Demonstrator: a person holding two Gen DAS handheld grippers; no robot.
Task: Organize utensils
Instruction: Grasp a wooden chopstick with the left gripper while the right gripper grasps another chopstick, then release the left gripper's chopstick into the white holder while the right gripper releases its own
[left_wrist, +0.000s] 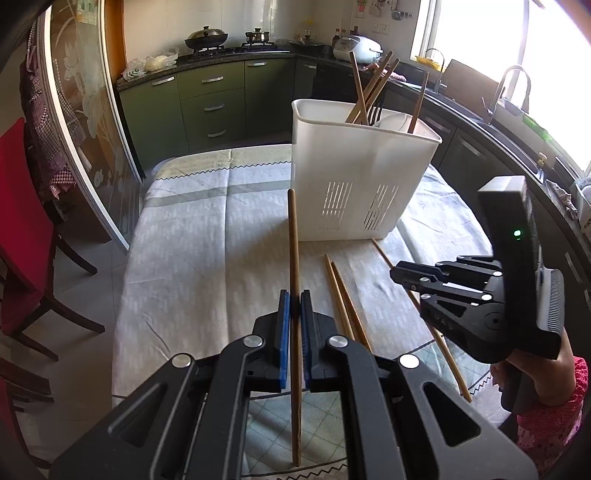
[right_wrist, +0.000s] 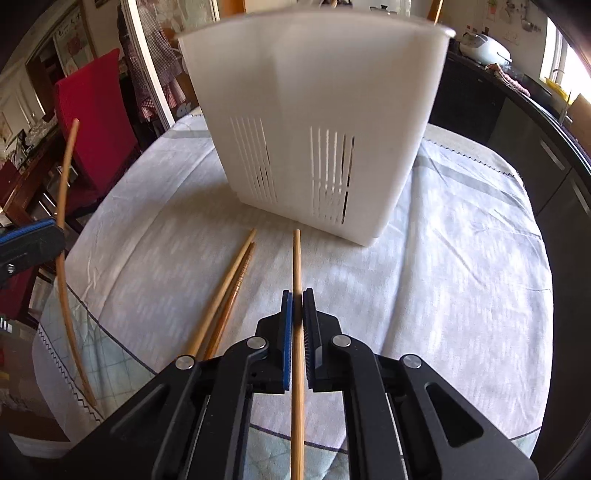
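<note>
left gripper (left_wrist: 294, 306) clenched on dark chopstick (left_wrist: 294, 236) | right gripper (right_wrist: 297, 308) grasping pale chopstick (right_wrist: 296, 258)

We see a kitchen with dark green cabinets (left_wrist: 214, 99) under a black counter (left_wrist: 236, 55), a wok (left_wrist: 206, 37) on the stove, and a rice cooker (left_wrist: 356, 48). Bright windows (left_wrist: 480, 33) light a sink faucet (left_wrist: 506, 88). A red chair (left_wrist: 22, 221) stands beside the cloth-covered table (left_wrist: 184, 240).

The white utensil holder (right_wrist: 314, 122) blocks straight ahead; bare tablecloth (right_wrist: 461, 258) lies open on its right.
</note>
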